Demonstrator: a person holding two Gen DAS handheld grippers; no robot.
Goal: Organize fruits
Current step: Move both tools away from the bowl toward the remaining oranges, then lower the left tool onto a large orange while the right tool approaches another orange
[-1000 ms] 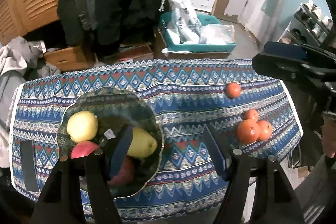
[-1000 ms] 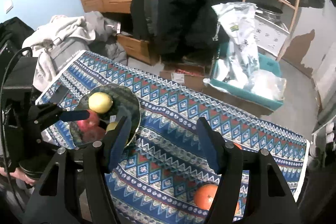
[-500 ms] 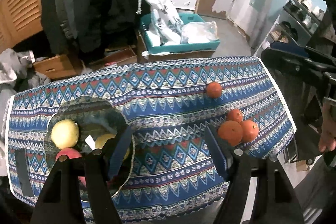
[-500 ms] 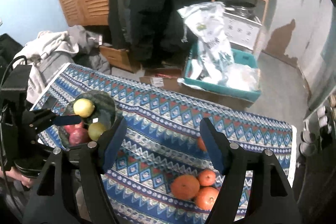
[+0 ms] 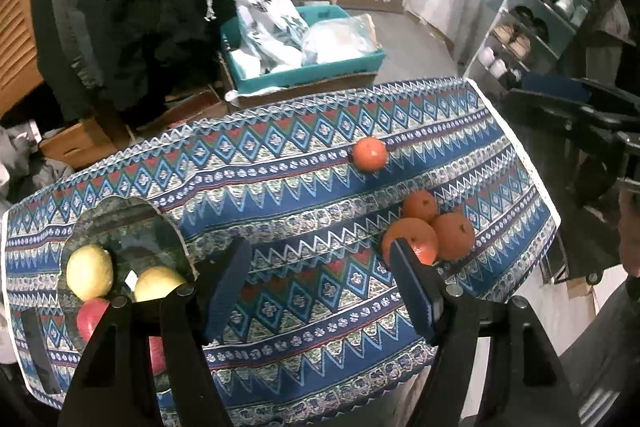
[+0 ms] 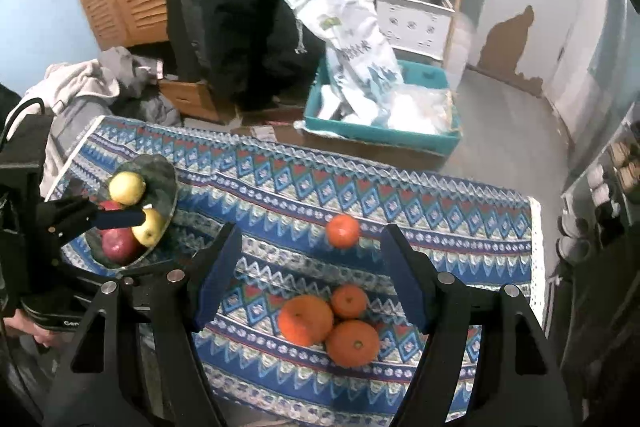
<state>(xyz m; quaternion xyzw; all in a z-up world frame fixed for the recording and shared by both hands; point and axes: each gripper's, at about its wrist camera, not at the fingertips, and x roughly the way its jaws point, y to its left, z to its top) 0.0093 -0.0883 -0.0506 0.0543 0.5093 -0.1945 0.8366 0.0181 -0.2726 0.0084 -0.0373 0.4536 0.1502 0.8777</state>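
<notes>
Over the patterned tablecloth (image 5: 280,195) my left gripper (image 5: 320,285) hangs open, with nothing between its fingers. To its left a dark green plate (image 5: 132,207) holds yellow apples (image 5: 89,271) and red apples (image 5: 91,317). A lone orange (image 5: 370,153) lies farther back, and three oranges (image 5: 454,237) cluster beside the left gripper's right finger. My right gripper (image 6: 311,267) is open and empty above that cluster of oranges (image 6: 306,319), the lone orange (image 6: 342,230) beyond it. In the right wrist view the plate (image 6: 162,163) sits at the left.
The table's right edge (image 5: 532,179) is near the orange cluster. Behind the table are a teal bin (image 6: 380,135) with white bags, a cardboard box, hanging dark clothes, a wooden shelf with a pot and a shoe rack at right.
Both grippers moved right across the table: the plate slid to the left of both views and the oranges came under the right gripper. The right gripper's jaws widened a little.
</notes>
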